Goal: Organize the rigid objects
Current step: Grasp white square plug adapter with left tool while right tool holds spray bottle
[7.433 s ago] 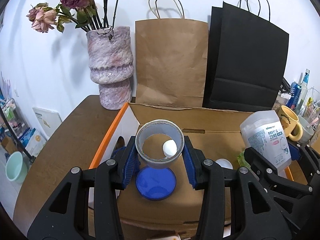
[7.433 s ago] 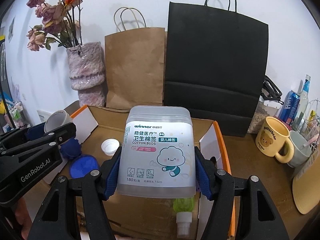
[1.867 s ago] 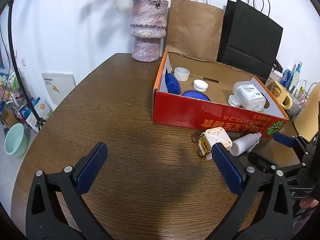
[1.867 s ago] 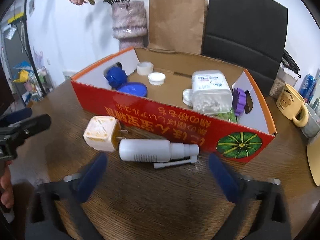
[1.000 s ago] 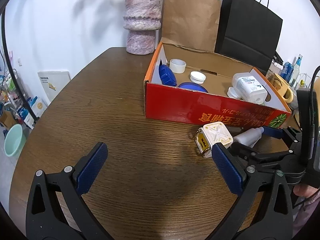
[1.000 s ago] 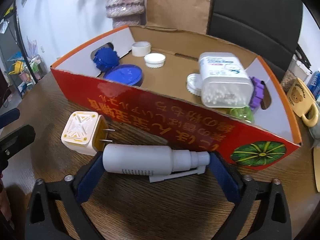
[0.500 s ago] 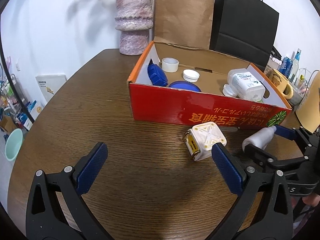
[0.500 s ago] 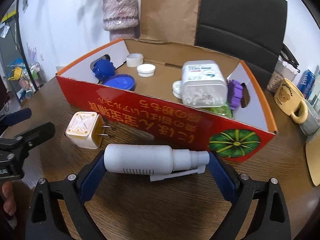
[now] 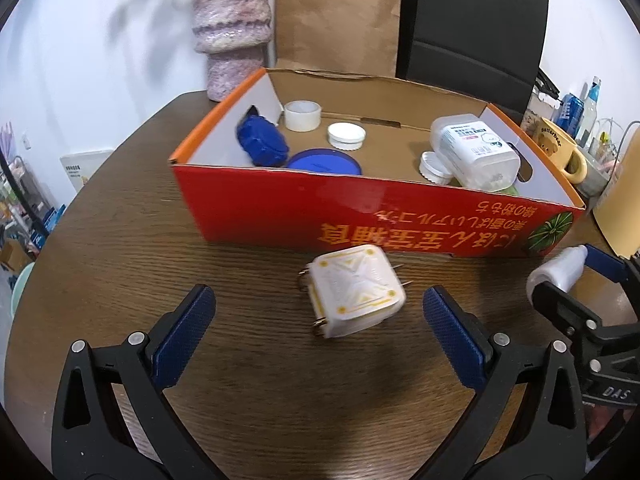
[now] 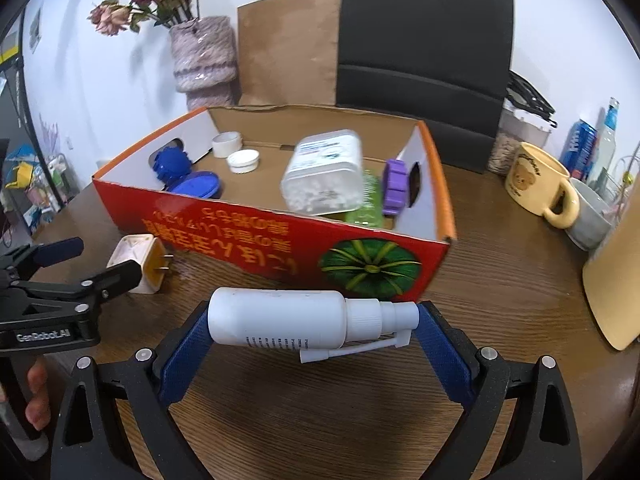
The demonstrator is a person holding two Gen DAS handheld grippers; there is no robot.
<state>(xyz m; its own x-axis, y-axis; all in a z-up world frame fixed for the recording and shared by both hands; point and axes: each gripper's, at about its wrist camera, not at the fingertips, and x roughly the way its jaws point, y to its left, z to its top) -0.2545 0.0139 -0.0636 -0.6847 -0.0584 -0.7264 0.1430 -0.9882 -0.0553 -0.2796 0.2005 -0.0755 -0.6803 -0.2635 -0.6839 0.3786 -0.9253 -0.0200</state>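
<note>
1. A white spray bottle [image 10: 294, 322] is held lengthwise between the pads of the right hand-held gripper [image 10: 312, 338], lifted clear of the bench [image 10: 500, 280] in front of the red box [image 10: 280, 236].
2. The left hand-held gripper [image 9: 318, 330] is spread wide and empty, with the white plug adapter [image 9: 354, 290] lying on the bench between its fingers, untouched.
3. The step in hand is judged to be the carrying of the bottle into the box, where a cotton-bud container [image 10: 324, 178] and several caps are already stowed.
4. Next, the bottle must be raised over the near wall and released in a free spot; the left jaws must be closed on the adapter.
</note>
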